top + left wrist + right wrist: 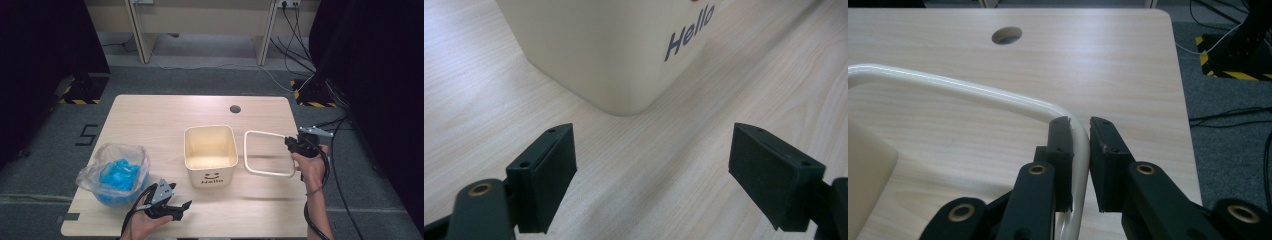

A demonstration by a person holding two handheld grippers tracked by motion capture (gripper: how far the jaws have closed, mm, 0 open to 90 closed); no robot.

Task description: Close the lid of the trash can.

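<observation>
You're pinching the cream square frame (269, 154) at its right side with the right gripper (291, 144); its fingers (1060, 145) are clamping the thin rim from both sides. The frame is hanging just above the table (150, 120), right beside the cream bin (210, 155) marked "Hello". Your left gripper (181, 210) is hovering near the front edge, fingers (544, 175) spread wide with nothing between them, pointing at the bin's front corner. A blue-filled plastic bag (116, 174) is sitting at the table's left.

Even overhead light, soft shadows on table (150, 120); dark surroundings; gripper views slightly soft.
</observation>
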